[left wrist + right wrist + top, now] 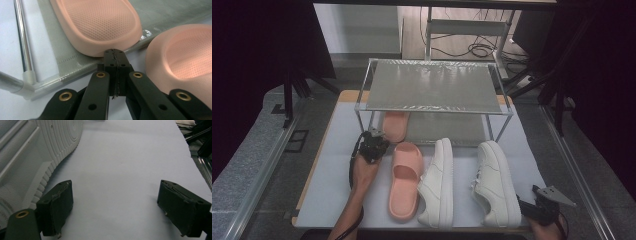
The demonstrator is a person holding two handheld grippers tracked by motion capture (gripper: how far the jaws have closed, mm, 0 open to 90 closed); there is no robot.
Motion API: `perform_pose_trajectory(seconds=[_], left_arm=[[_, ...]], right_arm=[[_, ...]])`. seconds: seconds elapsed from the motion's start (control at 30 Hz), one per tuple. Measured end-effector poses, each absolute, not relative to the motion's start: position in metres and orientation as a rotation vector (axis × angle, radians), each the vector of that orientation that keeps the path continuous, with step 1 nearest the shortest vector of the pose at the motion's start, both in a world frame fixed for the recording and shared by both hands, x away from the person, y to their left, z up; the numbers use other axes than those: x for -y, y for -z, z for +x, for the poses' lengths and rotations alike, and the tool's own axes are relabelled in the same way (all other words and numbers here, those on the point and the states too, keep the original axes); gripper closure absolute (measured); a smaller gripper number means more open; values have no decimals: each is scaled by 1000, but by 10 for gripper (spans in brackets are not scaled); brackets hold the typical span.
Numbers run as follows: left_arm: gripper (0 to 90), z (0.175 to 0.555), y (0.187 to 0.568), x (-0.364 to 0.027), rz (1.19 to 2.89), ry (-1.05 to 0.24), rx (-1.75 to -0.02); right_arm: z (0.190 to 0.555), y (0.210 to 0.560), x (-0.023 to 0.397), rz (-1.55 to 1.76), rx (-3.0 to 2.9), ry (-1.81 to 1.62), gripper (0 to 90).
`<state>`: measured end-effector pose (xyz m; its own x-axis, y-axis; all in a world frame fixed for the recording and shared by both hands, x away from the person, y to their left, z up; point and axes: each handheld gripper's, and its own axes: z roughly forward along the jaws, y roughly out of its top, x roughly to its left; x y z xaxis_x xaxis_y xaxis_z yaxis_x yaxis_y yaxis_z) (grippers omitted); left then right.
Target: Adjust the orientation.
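The rack's top shelf (432,86) hides most of the far pink slipper (395,125); just its heel end shows under the front rail. In the left gripper view both slippers run off the frame. The right sneaker (30,150) is cut by the right gripper view's left edge. The right hand-held gripper (542,207) sits half off the bottom.

Two pink slides: one (395,125) lies far back on the rack's lower shelf, the other (404,180) lies near, left of centre. Two white sneakers (438,182) (497,182) lie to the right of it. One two-tier metal rack (434,86) stands at the far side.
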<state>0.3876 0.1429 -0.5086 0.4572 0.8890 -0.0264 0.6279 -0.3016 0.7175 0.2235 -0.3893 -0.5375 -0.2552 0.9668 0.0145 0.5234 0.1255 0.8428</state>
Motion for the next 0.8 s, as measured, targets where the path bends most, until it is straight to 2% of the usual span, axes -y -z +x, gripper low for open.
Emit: perform_pose_trajectory(seconds=[0.23, 0.8], left_arm=[[894, 376, 498, -151, 2010, -481, -1249], [782, 311, 478, -168, 2017, -386, -1142]], right_arm=[[223, 538, 389, 1435, -1850, -1029, 131], [224, 538, 389, 1437, -1848, -1027, 131]])
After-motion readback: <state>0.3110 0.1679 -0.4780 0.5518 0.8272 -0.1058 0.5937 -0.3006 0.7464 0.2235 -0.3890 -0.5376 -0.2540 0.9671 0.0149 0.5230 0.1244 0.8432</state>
